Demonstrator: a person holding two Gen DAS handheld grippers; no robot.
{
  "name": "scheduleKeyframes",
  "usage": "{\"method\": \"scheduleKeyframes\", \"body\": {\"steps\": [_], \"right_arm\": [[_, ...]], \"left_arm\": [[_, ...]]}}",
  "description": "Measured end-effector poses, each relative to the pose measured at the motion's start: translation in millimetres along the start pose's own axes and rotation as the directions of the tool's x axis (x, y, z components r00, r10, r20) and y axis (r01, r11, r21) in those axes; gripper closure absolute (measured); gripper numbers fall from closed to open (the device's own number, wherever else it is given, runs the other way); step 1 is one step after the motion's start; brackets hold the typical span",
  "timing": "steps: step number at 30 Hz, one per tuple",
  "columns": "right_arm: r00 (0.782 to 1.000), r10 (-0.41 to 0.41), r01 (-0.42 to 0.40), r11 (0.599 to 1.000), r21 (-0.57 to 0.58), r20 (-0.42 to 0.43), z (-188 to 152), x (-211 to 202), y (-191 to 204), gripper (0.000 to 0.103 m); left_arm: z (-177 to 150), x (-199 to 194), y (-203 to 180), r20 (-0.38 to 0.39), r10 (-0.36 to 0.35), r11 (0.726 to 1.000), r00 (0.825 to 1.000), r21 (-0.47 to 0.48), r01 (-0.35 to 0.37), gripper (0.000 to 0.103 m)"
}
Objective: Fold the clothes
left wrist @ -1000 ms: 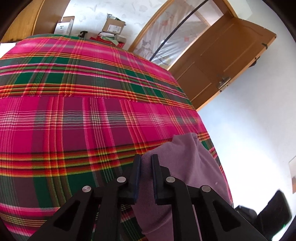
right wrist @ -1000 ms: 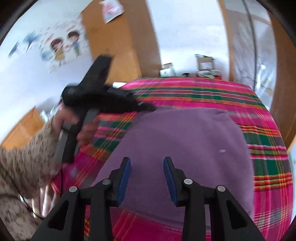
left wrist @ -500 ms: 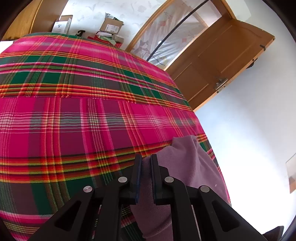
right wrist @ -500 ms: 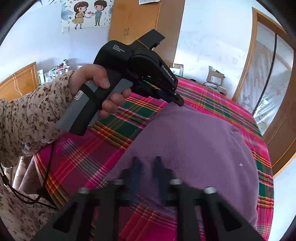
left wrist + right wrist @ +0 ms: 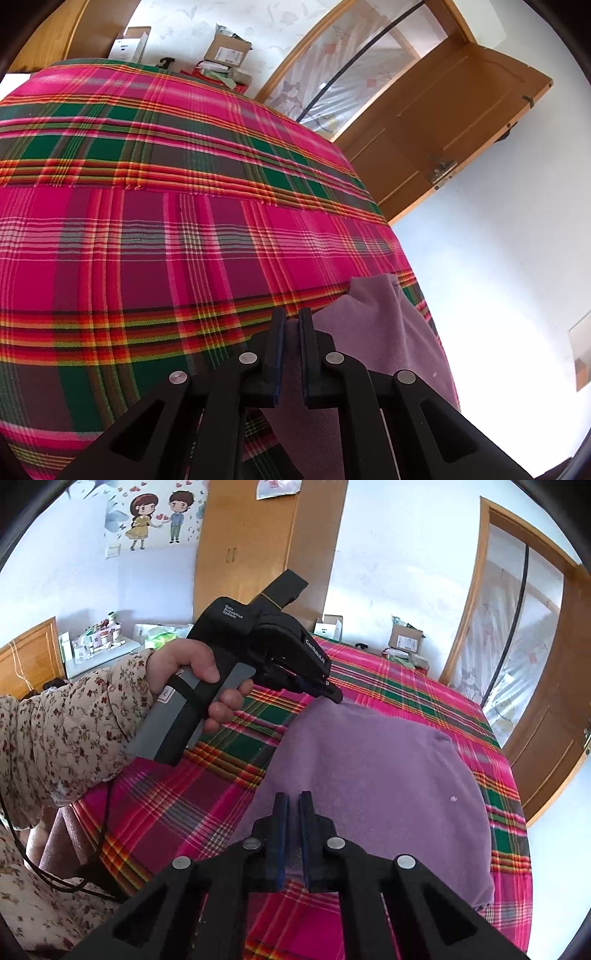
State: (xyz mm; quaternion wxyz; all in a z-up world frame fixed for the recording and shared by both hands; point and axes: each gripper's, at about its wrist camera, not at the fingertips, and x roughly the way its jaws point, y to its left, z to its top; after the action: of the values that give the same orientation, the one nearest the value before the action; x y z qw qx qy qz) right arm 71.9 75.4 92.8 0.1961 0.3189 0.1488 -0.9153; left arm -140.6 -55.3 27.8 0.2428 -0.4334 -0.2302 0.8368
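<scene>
Lying spread on the plaid bedcover (image 5: 207,805), near its right edge: one purple garment (image 5: 384,768), flat across the middle, far corner bunching up. Pinching the garment's far corner, by the tip: left gripper (image 5: 334,696), jaws nearly closed, fabric caught between them; same pinch showing from its own camera, left gripper (image 5: 291,332) with purple cloth (image 5: 384,332) squeezed in the narrow gap and trailing off toward the right edge of the cover. Gripping the handle: left hand (image 5: 195,675), floral sleeve (image 5: 70,731) behind it. Clamping the near edge of the garment: right gripper (image 5: 291,812), jaws drawn almost together on a fold of purple, having just been closing. Counting: two grippers, one garment, one bedcover. Sitting beyond the far edge of the bed: two cardboard boxes, one brown and open (image 5: 227,51) with flaps raised and contents too small to tell, one white (image 5: 133,44). Standing ajar at right: wooden door (image 5: 450,122).
</scene>
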Motion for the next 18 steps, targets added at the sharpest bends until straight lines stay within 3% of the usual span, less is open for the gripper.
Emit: {"method": "scheduleKeyframes", "body": {"steps": [3,7,11,14,15,16,18], "right_arm": [[1.000,0.008,-0.008,1.000,0.009,-0.019,-2.2,3.9,-0.5,0.097],[0.999,0.025,-0.025,1.000,0.008,-0.036,-2.1,7.1,-2.1,0.095],[0.990,0.138,-0.135,0.988,0.072,-0.036,4.1,-0.2,-21.5,0.095],[0.983,0.180,-0.176,0.975,0.137,-0.020,6.2,-3.8,-41.7,0.094],[0.981,0.193,-0.188,0.969,0.159,-0.014,6.8,-4.9,-48.6,0.093],[0.985,0.174,-0.169,0.970,0.175,-0.011,7.2,-5.1,-55.9,0.093],[0.994,0.110,-0.105,0.974,0.201,-0.010,7.8,-4.7,-70.9,0.092]], "left_arm": [[2.8,-3.3,2.7,0.030,0.032,0.999,0.999,0.002,-0.032,0.103],[4.7,-6.4,10.9,0.037,0.026,0.999,0.999,-0.026,-0.025,0.103],[5.7,-12.4,10.7,0.050,0.021,1.000,0.999,-0.014,-0.021,0.103],[9.4,-19.3,3.9,0.060,0.010,1.000,0.998,0.025,-0.012,0.095],[11.3,-19.6,0.2,0.060,0.008,0.999,0.998,0.045,-0.011,0.087],[13.9,-17.3,-3.8,0.046,0.001,0.998,0.999,0.067,-0.004,0.078],[18.8,-8.5,-11.8,-0.005,-0.021,0.994,1.000,0.108,0.021,0.072]]}}
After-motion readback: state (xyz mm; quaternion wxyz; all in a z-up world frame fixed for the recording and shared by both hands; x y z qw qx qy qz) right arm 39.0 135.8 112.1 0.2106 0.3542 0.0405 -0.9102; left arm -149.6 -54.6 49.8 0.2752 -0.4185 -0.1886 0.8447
